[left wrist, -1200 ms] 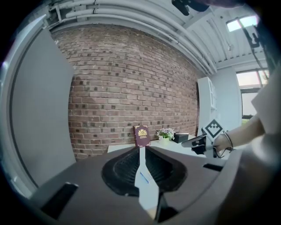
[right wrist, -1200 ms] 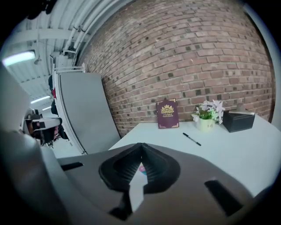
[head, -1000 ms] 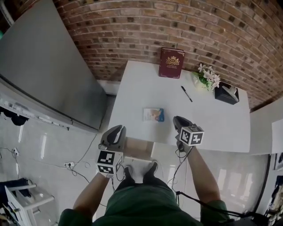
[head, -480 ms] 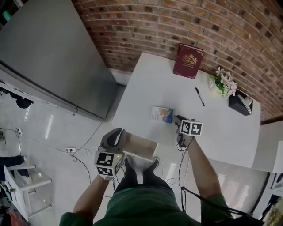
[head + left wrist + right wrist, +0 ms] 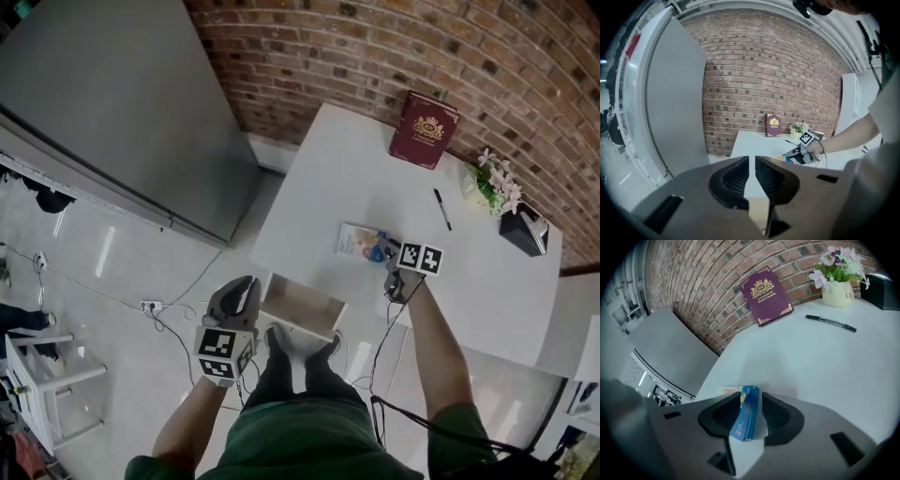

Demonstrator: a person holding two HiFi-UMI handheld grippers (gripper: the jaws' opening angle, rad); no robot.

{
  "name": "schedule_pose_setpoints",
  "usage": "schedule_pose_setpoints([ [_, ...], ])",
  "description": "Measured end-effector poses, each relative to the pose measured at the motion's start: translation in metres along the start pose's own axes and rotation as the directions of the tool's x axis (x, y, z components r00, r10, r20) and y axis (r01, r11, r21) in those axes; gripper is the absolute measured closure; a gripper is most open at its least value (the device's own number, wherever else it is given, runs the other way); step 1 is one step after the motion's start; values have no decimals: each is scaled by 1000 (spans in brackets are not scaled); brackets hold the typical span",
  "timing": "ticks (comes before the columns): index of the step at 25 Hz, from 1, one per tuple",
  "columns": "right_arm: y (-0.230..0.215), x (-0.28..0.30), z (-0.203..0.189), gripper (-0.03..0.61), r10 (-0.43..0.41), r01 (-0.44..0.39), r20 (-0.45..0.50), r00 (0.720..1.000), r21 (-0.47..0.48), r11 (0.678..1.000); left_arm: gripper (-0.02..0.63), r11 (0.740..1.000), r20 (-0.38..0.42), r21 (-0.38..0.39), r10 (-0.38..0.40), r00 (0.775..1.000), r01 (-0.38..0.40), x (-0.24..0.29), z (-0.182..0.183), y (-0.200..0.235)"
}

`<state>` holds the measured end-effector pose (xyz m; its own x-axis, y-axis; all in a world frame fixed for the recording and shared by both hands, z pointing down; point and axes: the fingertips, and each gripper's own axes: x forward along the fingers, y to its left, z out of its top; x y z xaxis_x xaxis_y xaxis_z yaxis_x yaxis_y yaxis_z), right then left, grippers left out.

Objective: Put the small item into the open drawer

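A: Right claw first, quick.

B: Right gripper has its jaws spread wide, and they have just been opening. The small blue box stands between the pads with its narrow side to the camera. It sits close against the left pad, with a sliver of gap on the right pad's side, so it isn't pinched.

A: Where's the box in the scene?

B: It's on the white table, close to the near edge. In the head view the gripper's tips are at its right end. I can't tell whether it lies flat or is tipped.

A: And the drawer?

B: The open drawer sticks out under the table's near edge, nearer and left of the box. Its light wood inside is showing.

A: Left claw?

B: Left gripper has its jaws barely apart, just a thin slit with nothing in it. In the head view it hangs just left of the drawer, over the floor. I can't tell whether it touches the drawer.

A: What's further out?

B: A maroon book leans on the brick wall at the table's far edge. A black pen lies right of the box. A flower pot and a black box sit at the far right. A grey panel stands on the left, and the person's shoes are just near of the drawer.
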<state>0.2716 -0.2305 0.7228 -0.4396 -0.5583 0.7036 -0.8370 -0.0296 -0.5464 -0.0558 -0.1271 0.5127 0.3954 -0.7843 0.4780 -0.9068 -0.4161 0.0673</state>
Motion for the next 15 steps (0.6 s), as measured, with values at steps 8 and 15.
schedule_pose_setpoints([
  [8, 7, 13, 0, 459, 47, -45, -47, 998, 39, 998, 577, 999, -19, -20, 34, 999, -34, -13, -14, 20],
  [15, 16, 12, -7, 505, 81, -80, -77, 994, 14, 997, 577, 1000, -25, -24, 20, 1000, -20, -11, -18, 18],
])
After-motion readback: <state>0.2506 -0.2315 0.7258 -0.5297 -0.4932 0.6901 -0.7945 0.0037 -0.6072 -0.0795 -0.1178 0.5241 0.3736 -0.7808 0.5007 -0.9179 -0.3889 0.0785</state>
